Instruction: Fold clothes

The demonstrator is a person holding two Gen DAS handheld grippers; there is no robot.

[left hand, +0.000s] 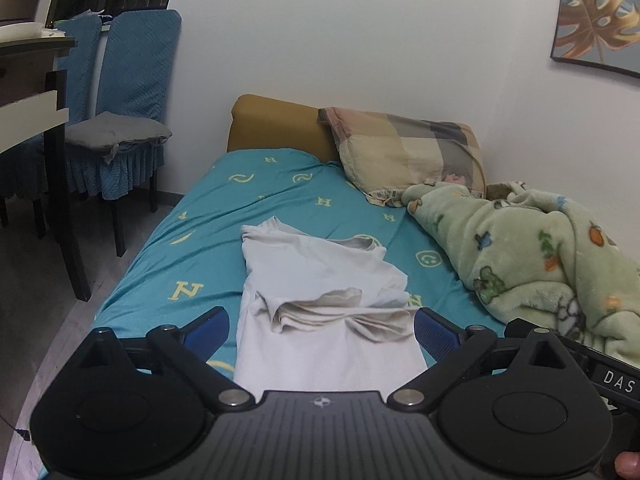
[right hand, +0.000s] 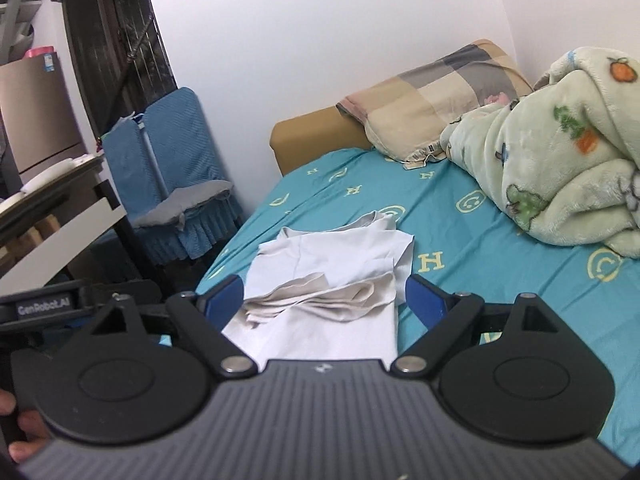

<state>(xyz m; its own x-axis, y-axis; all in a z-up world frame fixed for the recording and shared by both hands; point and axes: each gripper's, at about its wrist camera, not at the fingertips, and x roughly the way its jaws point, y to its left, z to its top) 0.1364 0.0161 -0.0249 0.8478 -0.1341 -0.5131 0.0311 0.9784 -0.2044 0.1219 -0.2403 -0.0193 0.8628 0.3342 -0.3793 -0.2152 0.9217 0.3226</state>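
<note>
A white T-shirt (left hand: 320,280) lies lengthwise on the teal bed sheet (left hand: 208,240), its sleeves folded inward and bunched across the middle, collar at the far end. My left gripper (left hand: 322,330) is open and empty, its blue pads on either side of the shirt's near part, held above it. The shirt also shows in the right wrist view (right hand: 340,268). My right gripper (right hand: 324,300) is open and empty too, hovering above the shirt's near half. Part of the other gripper shows at each view's edge.
A green fleece blanket (left hand: 540,248) is heaped on the bed's right side, next to a checked pillow (left hand: 408,152) at the head. Blue-covered chairs (left hand: 128,120) and a table (left hand: 32,80) stand left of the bed, with grey floor (left hand: 40,280) between.
</note>
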